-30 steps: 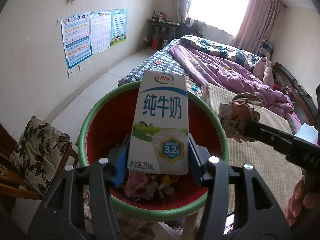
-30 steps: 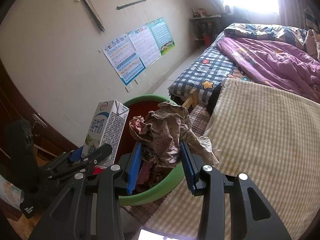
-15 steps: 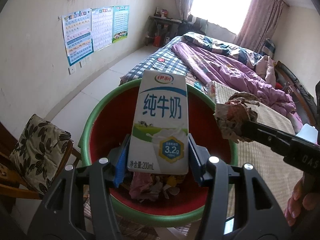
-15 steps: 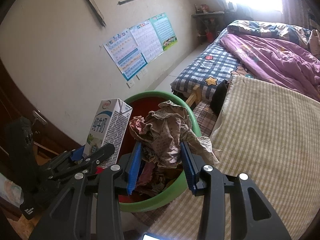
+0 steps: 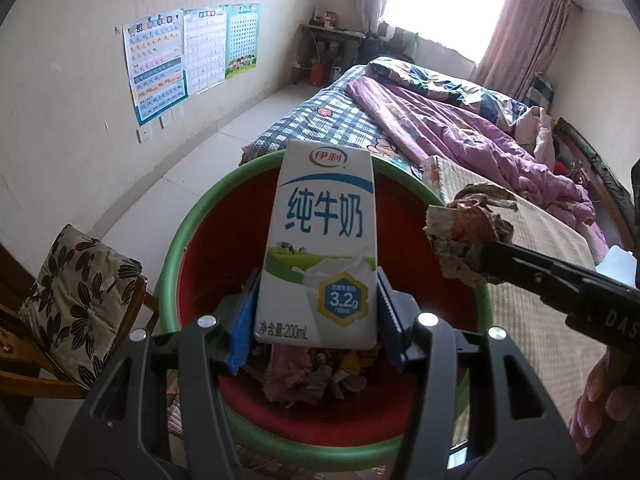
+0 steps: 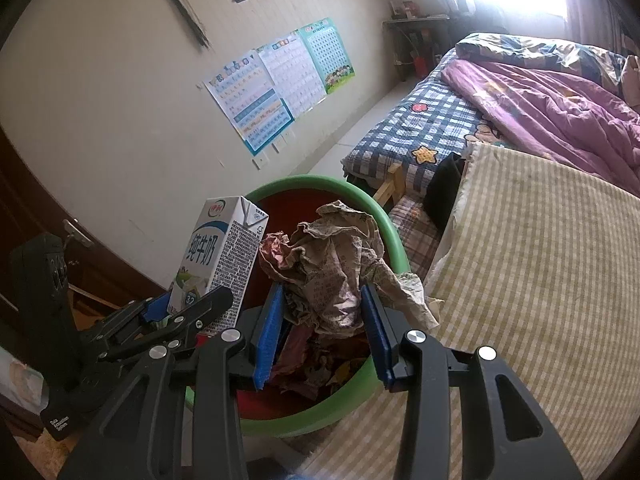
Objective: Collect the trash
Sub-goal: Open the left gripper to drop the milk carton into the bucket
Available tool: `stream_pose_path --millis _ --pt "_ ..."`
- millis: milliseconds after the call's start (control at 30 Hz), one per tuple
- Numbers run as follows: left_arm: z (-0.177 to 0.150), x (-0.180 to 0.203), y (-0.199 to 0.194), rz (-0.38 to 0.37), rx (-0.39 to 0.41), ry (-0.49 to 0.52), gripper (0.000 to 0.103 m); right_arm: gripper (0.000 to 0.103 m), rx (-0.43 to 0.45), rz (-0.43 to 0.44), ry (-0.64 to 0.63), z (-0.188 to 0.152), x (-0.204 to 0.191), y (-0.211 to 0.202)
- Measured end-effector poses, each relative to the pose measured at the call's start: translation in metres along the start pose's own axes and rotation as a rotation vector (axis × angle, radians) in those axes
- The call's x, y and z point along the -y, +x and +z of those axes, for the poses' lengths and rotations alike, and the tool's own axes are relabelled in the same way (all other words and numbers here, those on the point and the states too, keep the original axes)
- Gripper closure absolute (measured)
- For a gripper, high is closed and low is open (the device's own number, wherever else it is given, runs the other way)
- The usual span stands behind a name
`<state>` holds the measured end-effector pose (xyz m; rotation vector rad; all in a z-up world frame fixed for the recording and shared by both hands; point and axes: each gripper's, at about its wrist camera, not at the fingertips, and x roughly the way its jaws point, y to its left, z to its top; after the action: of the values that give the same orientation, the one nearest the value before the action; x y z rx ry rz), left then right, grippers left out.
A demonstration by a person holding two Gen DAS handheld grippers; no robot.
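Left gripper point(image 5: 316, 320) is clamped on a white milk carton point(image 5: 320, 248), blue pads pressing both side faces near the carton's bottom edge. The carton stands upright, front label facing the left wrist camera, held above the open mouth of the trash bin point(image 5: 176, 240). The bin has a green rim and a red inside, and crumpled scraps point(image 5: 312, 376) lie at its bottom, pinkish and brownish paper mostly.

Right gripper point(image 6: 324, 320) grips a crumpled paper wad point(image 6: 336, 256), printed and brownish, blue pads squeezing its lower part from both sides. The wad bulges up and out past the fingers, one flap hanging over the right-side finger. It sits over the bin's near-right rim, roughly level with the carton and just beside it; the two do not touch in the right wrist view.

From the left wrist camera the right gripper comes in from the right edge as a black bar, the wad at its tip over the bin's right rim. Part of a hand point(image 5: 596, 404) shows at the lower right corner.

Bin stands beside a striped beige mat point(image 6: 540, 280). Beyond that is a bed with a checked sheet point(image 6: 424, 128) and a purple quilt point(image 6: 560, 104). Three charts point(image 5: 188, 52) hang on the wall, and a cushioned chair point(image 5: 76, 304) is left of the bin.
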<state>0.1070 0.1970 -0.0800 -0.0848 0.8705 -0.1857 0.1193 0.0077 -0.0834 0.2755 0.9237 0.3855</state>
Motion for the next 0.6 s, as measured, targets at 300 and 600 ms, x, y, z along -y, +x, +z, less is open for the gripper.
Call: stream_pose_path --millis 300,600 --pt "0.001 -0.004 0.006 0.005 -0.01 -0.003 0.052 0.064 -0.014 -0.001 0.002 0.003 0.001 0.006" --pt "0.001 -0.007 0.01 0.008 -0.02 -0.005 0.052 0.064 -0.034 0.005 -0.001 0.006 -0.001 0.018"
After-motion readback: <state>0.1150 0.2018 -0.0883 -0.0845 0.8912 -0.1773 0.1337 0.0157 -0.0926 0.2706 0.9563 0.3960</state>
